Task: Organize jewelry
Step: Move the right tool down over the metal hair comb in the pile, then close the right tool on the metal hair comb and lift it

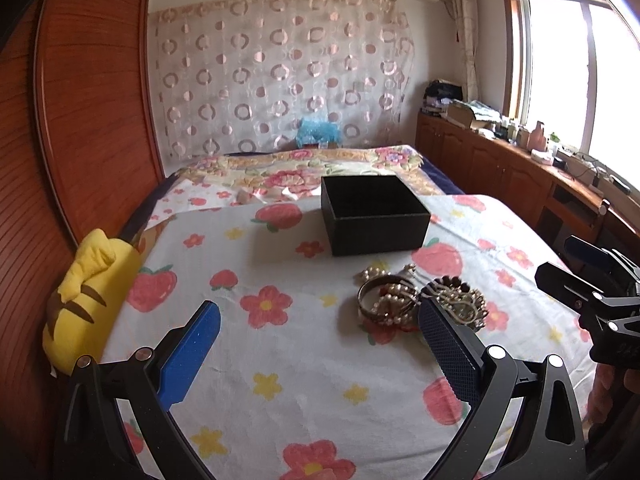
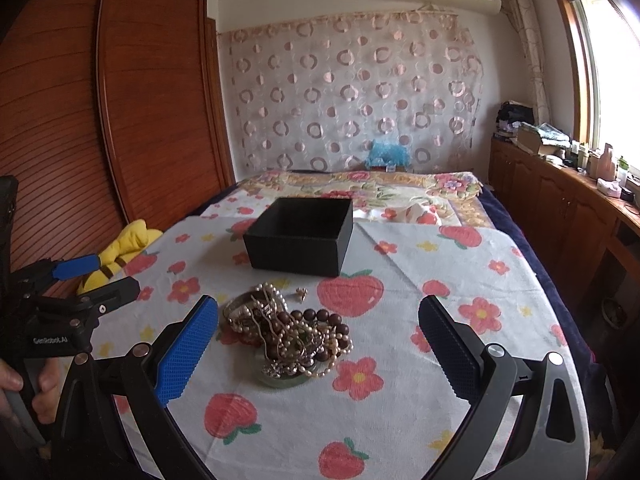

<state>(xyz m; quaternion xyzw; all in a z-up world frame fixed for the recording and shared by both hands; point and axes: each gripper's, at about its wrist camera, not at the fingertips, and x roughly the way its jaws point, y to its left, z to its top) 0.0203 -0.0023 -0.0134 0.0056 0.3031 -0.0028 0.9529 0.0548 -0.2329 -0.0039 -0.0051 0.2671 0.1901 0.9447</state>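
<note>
A pile of jewelry [image 2: 288, 336] lies on the flowered cloth: pearl strands, brown beads, a metal bangle [image 1: 382, 294] and a green ring underneath. A small earring [image 2: 301, 293] lies just beyond it. An open black box [image 2: 300, 236] stands behind the pile; it also shows in the left wrist view [image 1: 374, 214]. My left gripper [image 1: 320, 320] is open and empty, low over the cloth to the left of the pile [image 1: 420, 300]. My right gripper [image 2: 318, 316] is open and empty, with the pile between its fingers' line of sight.
A yellow plush toy [image 1: 86, 304] lies at the bed's left edge beside the wooden wardrobe [image 1: 88, 100]. A low wooden cabinet [image 1: 520, 168] with clutter runs along the right under the window. A flowered quilt [image 2: 360, 188] covers the far bed.
</note>
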